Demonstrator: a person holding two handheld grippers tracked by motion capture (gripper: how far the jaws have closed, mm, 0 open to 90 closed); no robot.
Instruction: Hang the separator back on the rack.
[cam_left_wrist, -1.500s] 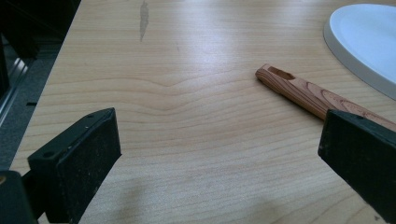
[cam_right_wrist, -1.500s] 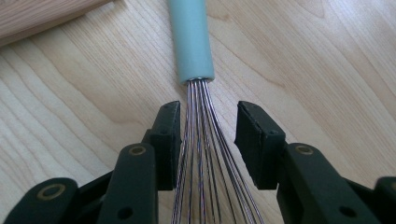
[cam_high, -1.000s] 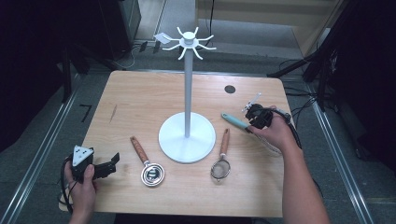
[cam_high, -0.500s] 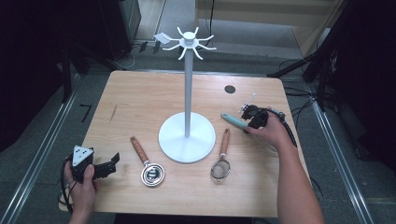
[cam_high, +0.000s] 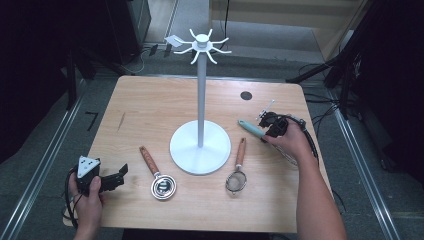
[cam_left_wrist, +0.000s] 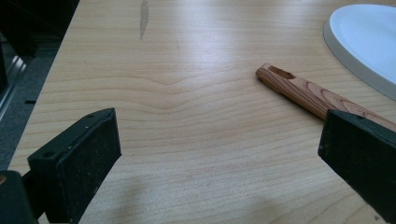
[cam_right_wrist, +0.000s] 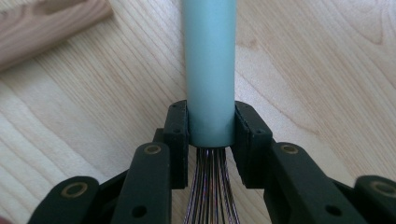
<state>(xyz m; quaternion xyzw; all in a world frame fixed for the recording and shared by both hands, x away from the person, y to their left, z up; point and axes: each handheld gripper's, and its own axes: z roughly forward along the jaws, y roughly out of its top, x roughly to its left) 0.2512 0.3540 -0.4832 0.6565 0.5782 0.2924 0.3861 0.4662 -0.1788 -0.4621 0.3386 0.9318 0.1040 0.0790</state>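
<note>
A tall white rack with hooked arms at its top stands on a round base at the middle of the wooden table. My right gripper is at the right, shut on a whisk's teal handle low over the table. In the right gripper view the jaws clamp the handle's end, where the wires come out. My left gripper rests open near the front left corner. Its jaws stand wide apart over bare wood.
A wood-handled round metal utensil lies left of the rack base, its handle just beyond my left gripper. A small sieve with a wooden handle lies right of the base. A dark hole marks the far table. Cables trail off the right edge.
</note>
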